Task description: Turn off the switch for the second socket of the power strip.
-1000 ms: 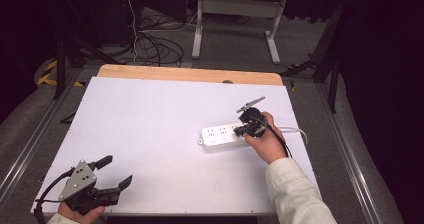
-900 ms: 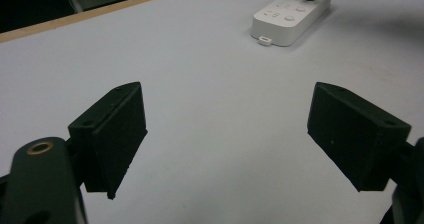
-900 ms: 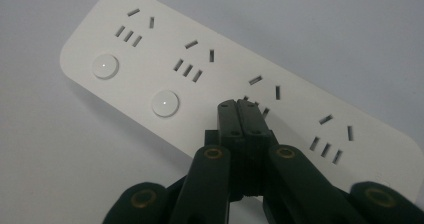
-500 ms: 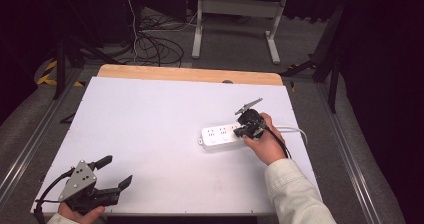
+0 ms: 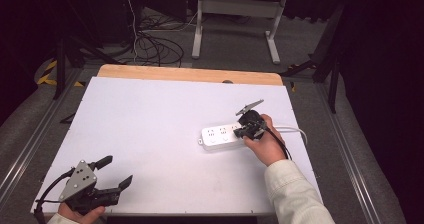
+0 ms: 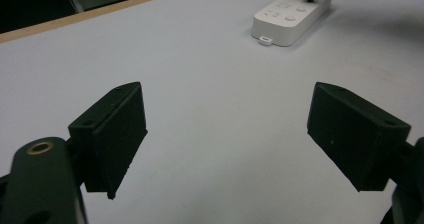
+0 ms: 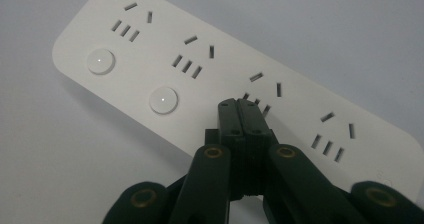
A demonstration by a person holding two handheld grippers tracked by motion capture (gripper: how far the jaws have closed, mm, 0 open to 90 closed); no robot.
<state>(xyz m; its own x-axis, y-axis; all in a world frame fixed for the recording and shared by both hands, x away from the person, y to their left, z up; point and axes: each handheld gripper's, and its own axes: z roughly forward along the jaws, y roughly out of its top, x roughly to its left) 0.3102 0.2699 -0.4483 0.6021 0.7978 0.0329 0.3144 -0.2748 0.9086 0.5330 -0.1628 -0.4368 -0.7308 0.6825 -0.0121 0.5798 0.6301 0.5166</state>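
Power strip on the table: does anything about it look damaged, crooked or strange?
Nothing stands out. The power strip lies flat on the white table, casing intact, sockets empty. The right gripper, jaws closed, points at its top.

A white tabletop (image 5: pixel 150 134) with a bare wooden strip (image 5: pixel 190 75) along its far edge carries a single white power strip (image 5: pixel 220 135). The strip lies flat, directly under the closed fingers (image 7: pixel 243 115) of the right gripper (image 5: pixel 246 130), its row of sockets and round buttons facing up. A white cable (image 5: pixel 292 130) runs from its end across the tabletop. From the spread fingers (image 6: pixel 116 134) of the left gripper (image 5: pixel 116 172), the strip lies well ahead.
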